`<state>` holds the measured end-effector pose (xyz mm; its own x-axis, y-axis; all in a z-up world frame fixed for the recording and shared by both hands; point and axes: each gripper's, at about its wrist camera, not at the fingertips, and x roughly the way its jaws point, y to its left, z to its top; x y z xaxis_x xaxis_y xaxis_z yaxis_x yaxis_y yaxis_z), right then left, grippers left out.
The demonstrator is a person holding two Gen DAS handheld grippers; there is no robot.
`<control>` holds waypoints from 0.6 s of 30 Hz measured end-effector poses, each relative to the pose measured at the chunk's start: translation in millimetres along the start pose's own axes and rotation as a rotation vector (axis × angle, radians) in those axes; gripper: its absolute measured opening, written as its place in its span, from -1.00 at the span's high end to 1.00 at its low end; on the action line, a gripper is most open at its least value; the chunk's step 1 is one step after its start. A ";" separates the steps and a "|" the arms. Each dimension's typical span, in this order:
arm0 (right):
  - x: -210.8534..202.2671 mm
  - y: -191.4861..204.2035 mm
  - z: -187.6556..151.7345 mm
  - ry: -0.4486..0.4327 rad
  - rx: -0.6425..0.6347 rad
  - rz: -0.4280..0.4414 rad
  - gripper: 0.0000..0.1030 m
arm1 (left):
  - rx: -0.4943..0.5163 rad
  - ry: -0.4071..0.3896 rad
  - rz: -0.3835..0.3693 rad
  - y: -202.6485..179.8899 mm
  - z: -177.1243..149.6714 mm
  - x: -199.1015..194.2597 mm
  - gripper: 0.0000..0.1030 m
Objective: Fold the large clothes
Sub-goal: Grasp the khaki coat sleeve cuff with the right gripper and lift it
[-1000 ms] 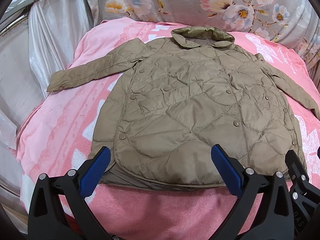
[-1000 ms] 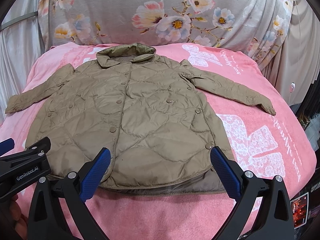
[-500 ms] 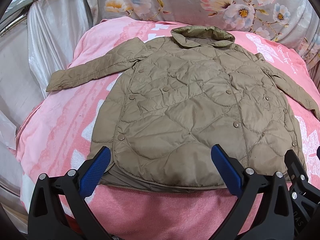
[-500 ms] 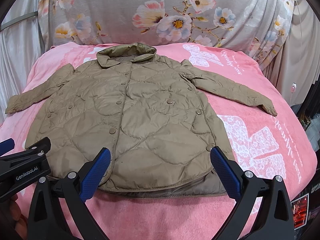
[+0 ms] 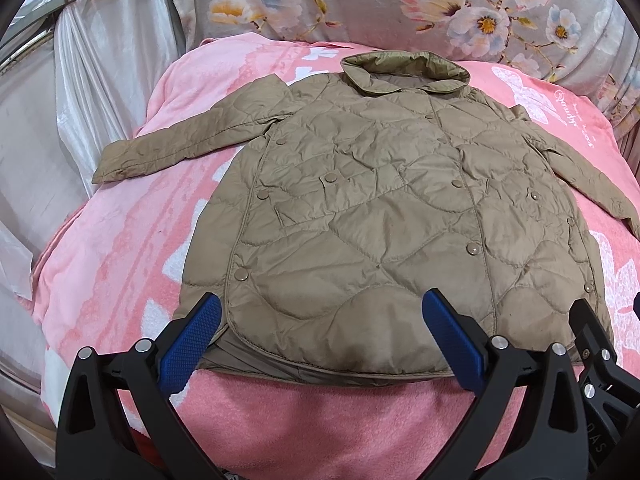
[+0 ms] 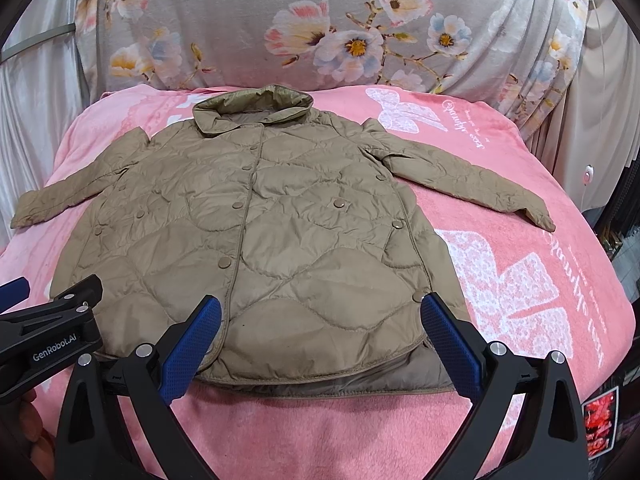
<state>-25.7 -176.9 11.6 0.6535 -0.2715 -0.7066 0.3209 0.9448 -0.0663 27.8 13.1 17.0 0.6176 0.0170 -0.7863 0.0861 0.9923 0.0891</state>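
A tan quilted jacket (image 5: 380,208) lies flat and face up on a pink blanket (image 5: 120,248), collar at the far side, both sleeves spread outward. It also shows in the right wrist view (image 6: 260,240). My left gripper (image 5: 320,332) is open and empty, hovering above the jacket's near hem at its left half. My right gripper (image 6: 320,332) is open and empty above the hem's right half. The left sleeve cuff (image 5: 116,164) lies at the far left, the right sleeve cuff (image 6: 540,220) at the far right.
A floral grey cushion or backrest (image 6: 340,32) rises behind the blanket. Silvery drapes (image 5: 80,100) hang at the left. The blanket's right edge (image 6: 616,320) drops off beside dark clutter. The left gripper's body (image 6: 48,332) shows at the right view's left edge.
Both grippers have drifted slightly; the jacket sits a little higher in both views. The jacket itself has not moved, and both grippers stay open.
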 end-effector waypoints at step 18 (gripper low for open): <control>148.0 -238.4 74.2 0.082 0.512 -0.173 -0.90 | -0.077 0.013 0.072 7.3 51.1 58.1 -0.91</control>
<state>45.4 -456.0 -24.9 0.5128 -0.3804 -0.7696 0.7248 0.6724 0.1505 104.3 15.1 3.2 0.6098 0.0893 -0.7875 -0.0184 0.9950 0.0985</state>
